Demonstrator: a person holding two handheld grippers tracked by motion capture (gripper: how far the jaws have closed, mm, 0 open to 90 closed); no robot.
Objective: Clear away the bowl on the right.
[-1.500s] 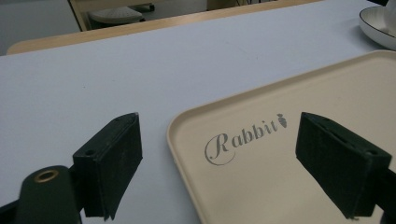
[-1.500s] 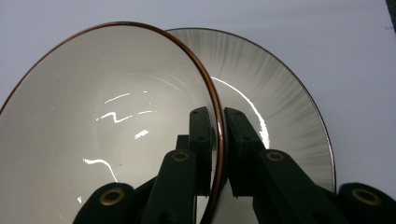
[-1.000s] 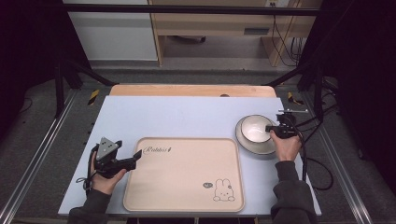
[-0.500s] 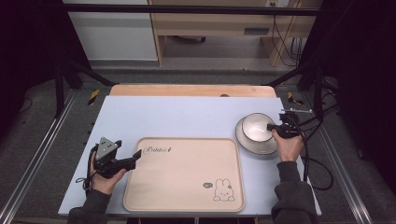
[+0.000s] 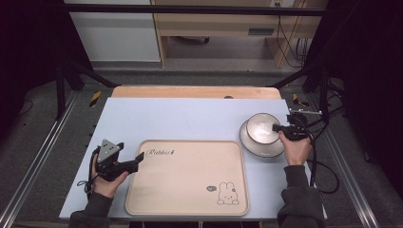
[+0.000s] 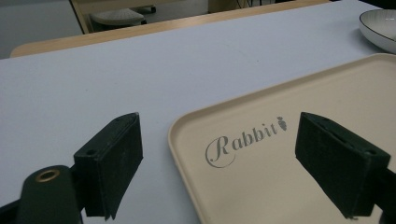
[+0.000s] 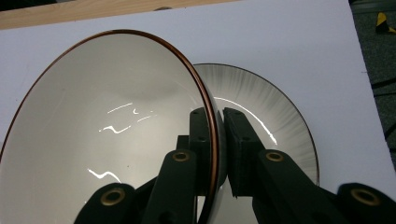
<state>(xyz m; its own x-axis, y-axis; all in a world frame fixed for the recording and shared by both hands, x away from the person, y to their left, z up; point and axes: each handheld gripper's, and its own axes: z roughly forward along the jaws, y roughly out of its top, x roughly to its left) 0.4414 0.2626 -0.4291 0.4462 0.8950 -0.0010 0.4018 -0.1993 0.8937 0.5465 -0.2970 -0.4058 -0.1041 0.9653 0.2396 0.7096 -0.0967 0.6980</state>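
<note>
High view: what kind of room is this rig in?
Probably a lab or recording workshop, not a kitchen: a black metal frame surrounds the pale blue table, loose black cables hang behind, and yellow-black hazard tape marks the grey floor.

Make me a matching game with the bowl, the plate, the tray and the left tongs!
Things:
1. bowl
2. plate
3. tray
4. left tongs

States:
A. open, at the tray's corner
B. beige, with a rabbit drawing
C. pinched at its rim by the right tongs
D. under the bowl, on the table

Pairs: 1-C, 2-D, 3-B, 4-A
</note>
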